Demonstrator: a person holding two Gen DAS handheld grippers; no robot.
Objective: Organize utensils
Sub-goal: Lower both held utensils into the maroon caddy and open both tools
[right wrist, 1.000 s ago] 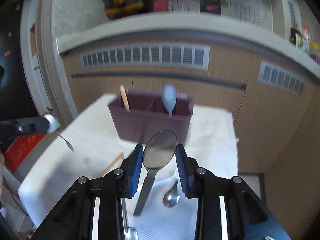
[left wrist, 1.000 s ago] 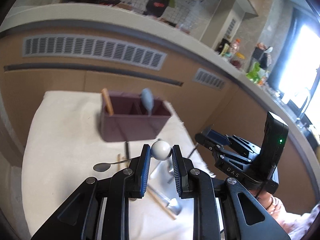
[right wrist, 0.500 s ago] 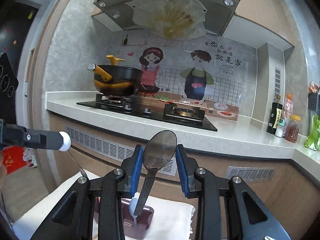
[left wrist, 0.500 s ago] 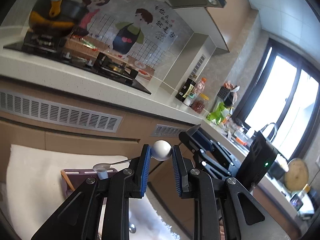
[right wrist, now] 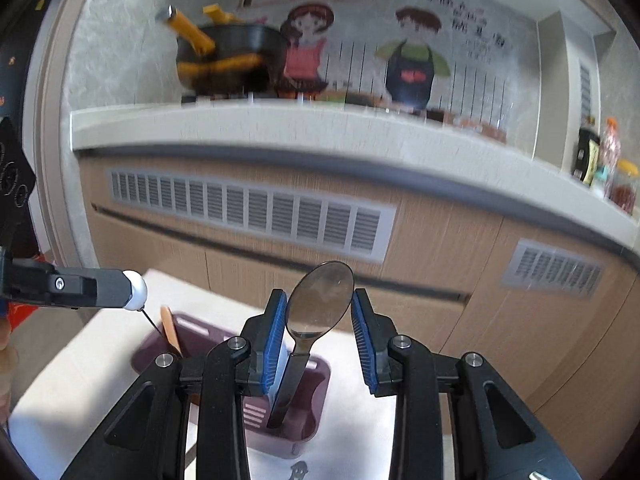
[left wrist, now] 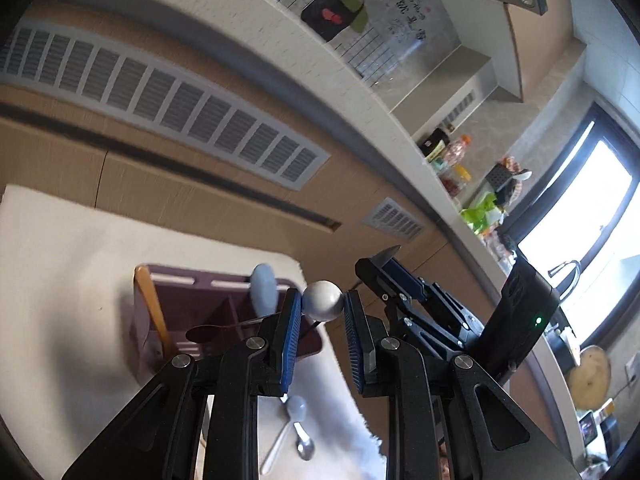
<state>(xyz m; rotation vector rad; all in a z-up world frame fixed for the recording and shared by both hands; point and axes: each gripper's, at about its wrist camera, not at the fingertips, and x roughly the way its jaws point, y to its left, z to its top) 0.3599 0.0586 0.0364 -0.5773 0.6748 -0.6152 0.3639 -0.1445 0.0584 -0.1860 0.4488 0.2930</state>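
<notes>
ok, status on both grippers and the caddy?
Left gripper shut on ball-handled spoon. Right gripper shut on steel spoon, handle down over the purple caddy. Caddy holds wooden stick; nothing blocking.

A white cloth [left wrist: 80, 264] covers the table. On it stands a purple caddy [left wrist: 160, 360] (a blue spoon [left wrist: 264, 292] upright inside); at the caddy's five o'clock lie a white spoon [left wrist: 294, 410] and a small steel one [left wrist: 304, 444].

glossy metal spoon [right wrist: 320, 300], matt maroon plastic caddy [left wrist: 188, 304], fuzzy white cloth [left wrist: 60, 280], wooden stick [left wrist: 154, 312]
</notes>
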